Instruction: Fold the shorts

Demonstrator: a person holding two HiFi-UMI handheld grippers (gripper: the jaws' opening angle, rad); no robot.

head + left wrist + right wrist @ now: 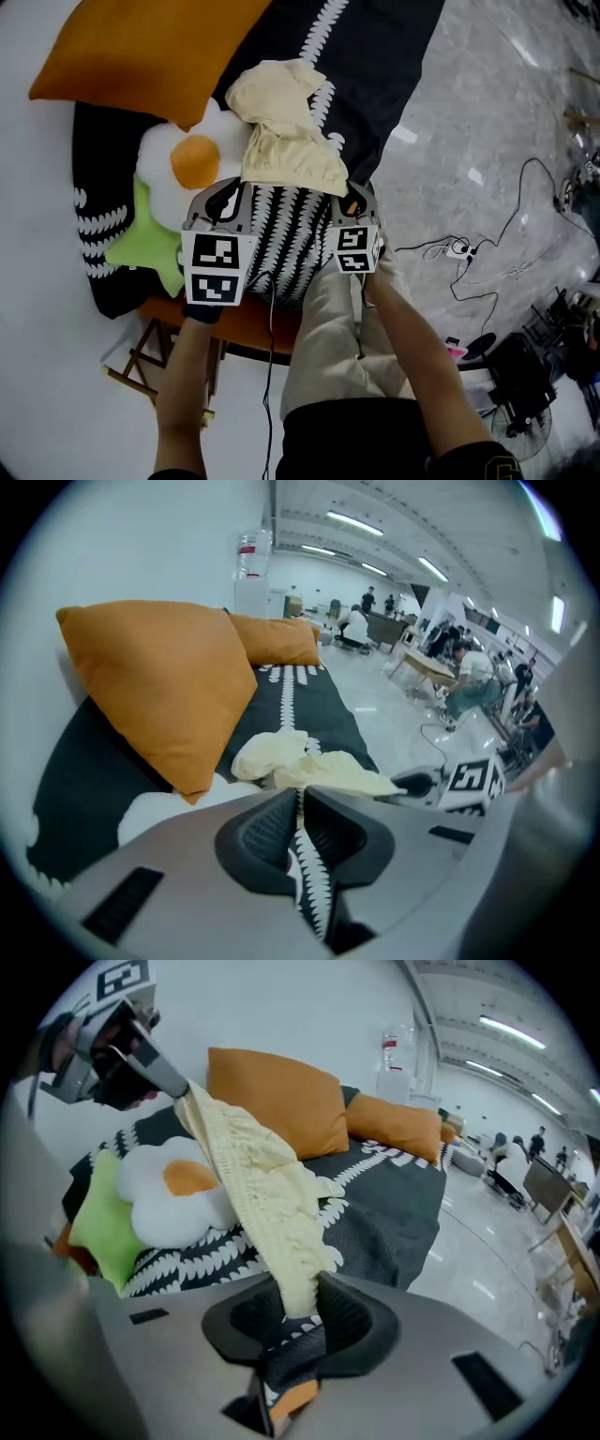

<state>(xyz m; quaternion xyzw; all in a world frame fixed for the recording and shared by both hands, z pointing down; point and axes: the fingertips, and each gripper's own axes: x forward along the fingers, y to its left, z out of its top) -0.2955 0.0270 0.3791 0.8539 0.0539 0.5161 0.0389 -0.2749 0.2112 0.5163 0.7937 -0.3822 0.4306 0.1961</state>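
Cream shorts (286, 141) hang stretched between my two grippers above the black-and-white bed cover (384, 56), their far part bunched on the cover. My left gripper (223, 197) is shut on one end of the near edge, and in the right gripper view this left gripper (173, 1082) pinches the cloth's corner. My right gripper (354, 199) is shut on the other end. The ribbed edge of the shorts (262, 1185) runs down between the right gripper's (298, 1302) pads. In the left gripper view the shorts (309, 766) start at the left gripper's (298, 794) tips.
A large orange pillow (141, 47) lies at the far left, with a fried-egg plush (192, 164) and a green plush (150, 239) beside the left gripper. A wooden stool (150, 361) stands below. Cables (487, 267) trail over the grey floor to the right.
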